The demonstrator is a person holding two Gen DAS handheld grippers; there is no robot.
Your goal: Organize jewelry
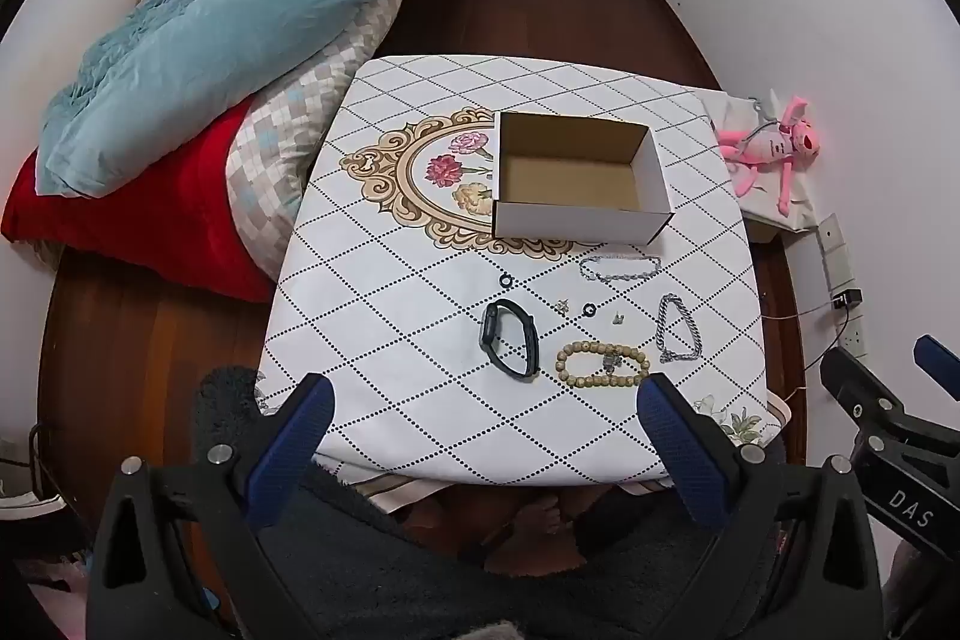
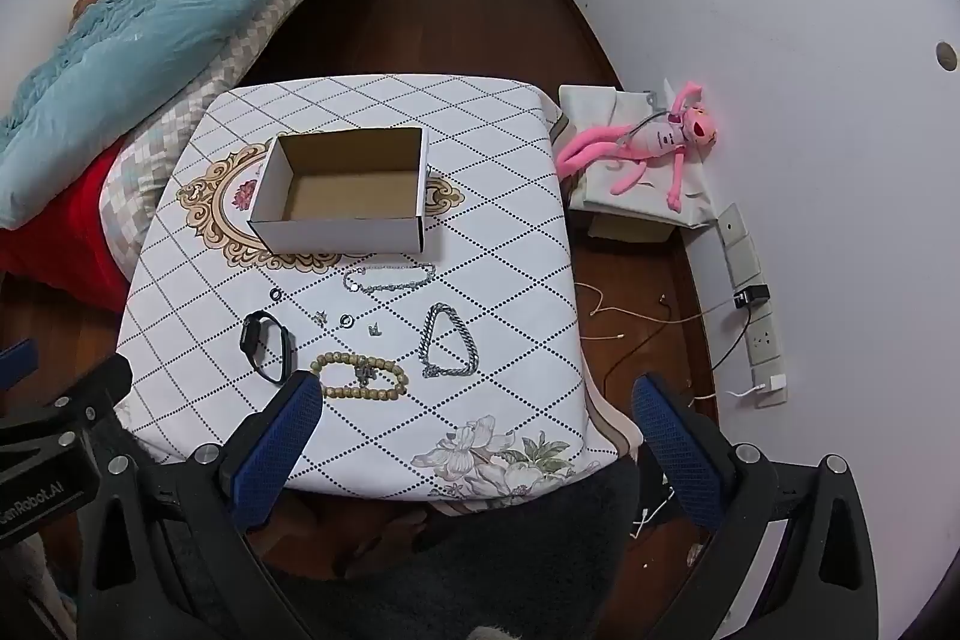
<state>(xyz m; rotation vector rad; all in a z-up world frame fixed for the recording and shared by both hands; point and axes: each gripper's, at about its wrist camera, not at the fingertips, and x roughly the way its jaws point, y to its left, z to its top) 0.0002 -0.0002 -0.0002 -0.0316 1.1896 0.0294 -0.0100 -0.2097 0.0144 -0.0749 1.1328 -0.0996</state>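
The table [image 1: 420, 400], under a white cloth with a dotted diamond grid, fills the middle of both views. On it at 12 o'clock stands the open cardboard box [image 1: 576, 214], nothing visible inside, its long axis running 9 to 3.

All the jewelry lies on the cloth on the near side of the box. Just beside the box's front wall, the thin silver chain [image 1: 619, 268] stretches 9 to 3. At 3 o'clock of the group the heavy silver chain [image 1: 678, 328] lies in a loop, long axis 12 to 6. The wooden bead bracelet [image 1: 602, 366] is a flattened oval at 6 o'clock, long axis 9 to 3, a small charm at its centre. Beside it at 9 o'clock the black smartwatch [image 1: 510, 337] rests on its side, its band loop running 11 to 5, face toward 9. Between these sit two small black rings [image 1: 506, 282] [image 1: 590, 310] and two tiny silver pieces [image 1: 562, 305] [image 1: 618, 318], too small to identify.

The left gripper [image 1: 480, 451] hovers over the table's near edge, jaws wide apart and holding nothing. The right gripper [image 2: 474, 451] is likewise spread wide and holding nothing, over the near right corner.
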